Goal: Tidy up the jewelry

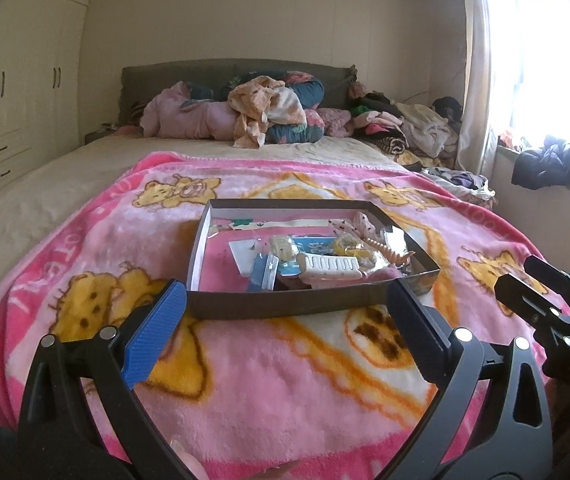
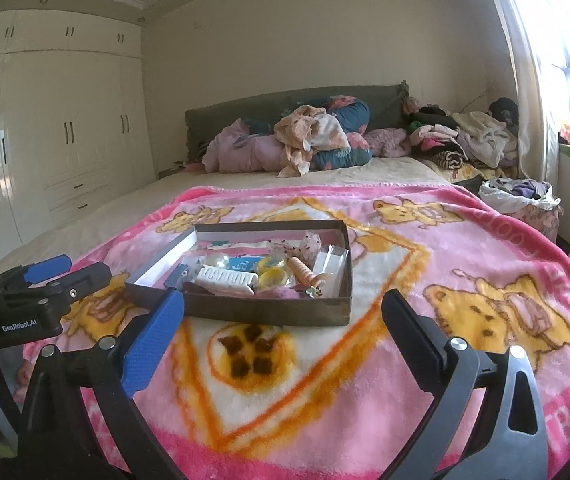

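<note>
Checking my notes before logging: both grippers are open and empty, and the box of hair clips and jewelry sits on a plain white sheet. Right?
Not quite. The box sits on a pink bear-print blanket, as the left wrist view shows. Both grippers, left and right, are open and empty.

Daylight pours in from the window (image 1: 557, 60) at the far right, blown out to white glare that washes the curtain (image 1: 477, 80) and nearby wall, while the wardrobe (image 2: 57, 128) at the left catches a soft sheen. The pink blanket (image 1: 285, 380) is evenly lit with faint shadows. Both views are sharp at the centre but bow strongly at the edges, with dark vignetted corners.
</note>
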Demonstrator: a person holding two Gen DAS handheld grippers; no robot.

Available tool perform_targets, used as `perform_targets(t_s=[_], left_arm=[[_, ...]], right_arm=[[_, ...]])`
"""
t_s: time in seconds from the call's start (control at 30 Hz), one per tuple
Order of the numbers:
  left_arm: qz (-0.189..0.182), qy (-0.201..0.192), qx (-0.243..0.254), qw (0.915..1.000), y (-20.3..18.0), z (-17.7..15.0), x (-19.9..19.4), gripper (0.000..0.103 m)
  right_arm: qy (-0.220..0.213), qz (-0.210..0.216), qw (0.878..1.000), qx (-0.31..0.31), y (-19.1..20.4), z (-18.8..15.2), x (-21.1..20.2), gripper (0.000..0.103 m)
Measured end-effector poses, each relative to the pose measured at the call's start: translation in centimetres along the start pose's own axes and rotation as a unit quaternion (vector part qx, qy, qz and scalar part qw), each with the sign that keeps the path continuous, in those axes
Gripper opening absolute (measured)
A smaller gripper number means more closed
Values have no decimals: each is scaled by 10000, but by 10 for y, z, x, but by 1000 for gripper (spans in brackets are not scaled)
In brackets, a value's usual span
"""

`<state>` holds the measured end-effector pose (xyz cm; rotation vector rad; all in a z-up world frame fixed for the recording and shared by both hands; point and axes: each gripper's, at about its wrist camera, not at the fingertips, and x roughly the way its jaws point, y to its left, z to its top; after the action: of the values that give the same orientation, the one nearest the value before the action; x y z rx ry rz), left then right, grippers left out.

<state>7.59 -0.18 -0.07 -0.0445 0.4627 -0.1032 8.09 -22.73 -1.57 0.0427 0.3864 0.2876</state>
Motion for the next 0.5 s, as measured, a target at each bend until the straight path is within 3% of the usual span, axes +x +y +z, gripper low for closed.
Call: perform_targets(t_s=[0.5], left_arm=[[-12, 25, -19, 10000, 0, 0, 0, 91]], right_arm=[[-48, -31, 10000, 7, -3, 2, -7, 97]])
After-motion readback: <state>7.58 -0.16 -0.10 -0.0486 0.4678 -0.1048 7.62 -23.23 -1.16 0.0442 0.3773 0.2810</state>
